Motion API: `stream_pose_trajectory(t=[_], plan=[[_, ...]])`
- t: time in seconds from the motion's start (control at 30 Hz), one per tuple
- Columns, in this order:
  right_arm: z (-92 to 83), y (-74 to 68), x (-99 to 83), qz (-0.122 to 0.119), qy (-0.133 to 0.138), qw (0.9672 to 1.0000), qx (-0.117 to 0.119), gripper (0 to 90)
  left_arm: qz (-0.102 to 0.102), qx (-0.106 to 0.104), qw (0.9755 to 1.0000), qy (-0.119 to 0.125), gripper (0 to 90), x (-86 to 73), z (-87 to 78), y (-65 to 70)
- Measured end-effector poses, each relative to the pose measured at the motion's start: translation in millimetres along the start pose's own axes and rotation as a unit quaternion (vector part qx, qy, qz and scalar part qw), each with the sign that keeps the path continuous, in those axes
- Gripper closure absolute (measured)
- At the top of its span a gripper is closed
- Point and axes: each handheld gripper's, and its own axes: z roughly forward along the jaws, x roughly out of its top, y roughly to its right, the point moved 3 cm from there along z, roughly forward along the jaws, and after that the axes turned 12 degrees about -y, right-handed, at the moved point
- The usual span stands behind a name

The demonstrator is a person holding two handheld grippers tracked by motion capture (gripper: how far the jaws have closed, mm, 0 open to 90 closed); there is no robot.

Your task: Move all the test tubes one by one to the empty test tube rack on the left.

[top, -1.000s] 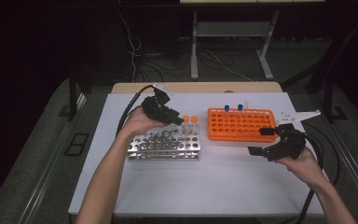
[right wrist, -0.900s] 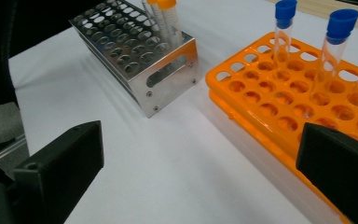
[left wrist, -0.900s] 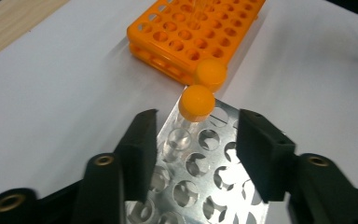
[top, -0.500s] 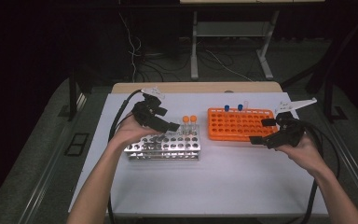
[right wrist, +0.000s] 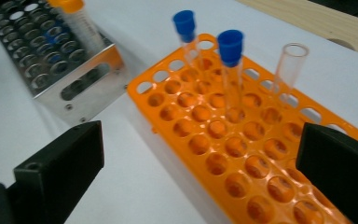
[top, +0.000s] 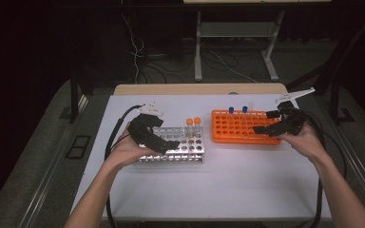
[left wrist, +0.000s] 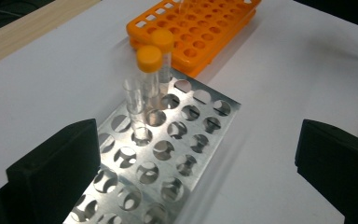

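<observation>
A metal rack [top: 176, 148] holds two orange-capped tubes [top: 193, 124] and an uncapped clear tube [left wrist: 134, 105]. My left gripper [top: 165, 140] hovers over the rack's left half. In the left gripper view it [left wrist: 193, 179] stands open; its jaws have just been opening and nothing is between them. The orange rack [top: 237, 127] carries two blue-capped tubes [right wrist: 230, 60] and one uncapped clear tube [right wrist: 291, 65] along its far row. My right gripper [top: 267, 122] hangs over that rack's right end. Seen in its own view, it [right wrist: 200, 182] is open and empty above the holes.
Both racks stand side by side on a white tabletop [top: 247, 180] with bare surface in front of them. A wooden strip [top: 199, 89] runs along the far edge. Cables trail from each gripper off the table's sides.
My left gripper has drawn back leftward and toward the person, away from the orange-capped tubes, and its jaws have spread. My right gripper has moved away from the person, over the orange rack's right end.
</observation>
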Motion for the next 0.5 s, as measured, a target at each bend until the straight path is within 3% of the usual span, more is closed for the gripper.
stream_pose_trajectory(t=[0.07, 0.27, 0.37, 0.5], plan=[[2.8, 6.1, 1.2, 0.002, -0.003, 1.0000, -0.003, 5.2, 0.001, -0.002, 1.0000, 0.005, 0.0, -4.5, 0.1, 4.2], [12.2, 24.2, 0.8, 0.021, -0.008, 0.9996, -0.018, 5.4, 0.004, -0.008, 0.9998, 0.016, 0.0, -18.9, 2.2, 16.2], [16.9, 31.0, 0.6, 0.023, -0.011, 0.9994, -0.022, 14.3, 0.004, -0.013, 0.9997, 0.018, 0.0, -25.6, 3.0, 21.6], [23.3, 40.3, 1.6, 0.027, -0.018, 0.9989, -0.035, 19.6, 0.007, -0.014, 0.9997, 0.018, 0.0, -34.4, 3.8, 27.8]])
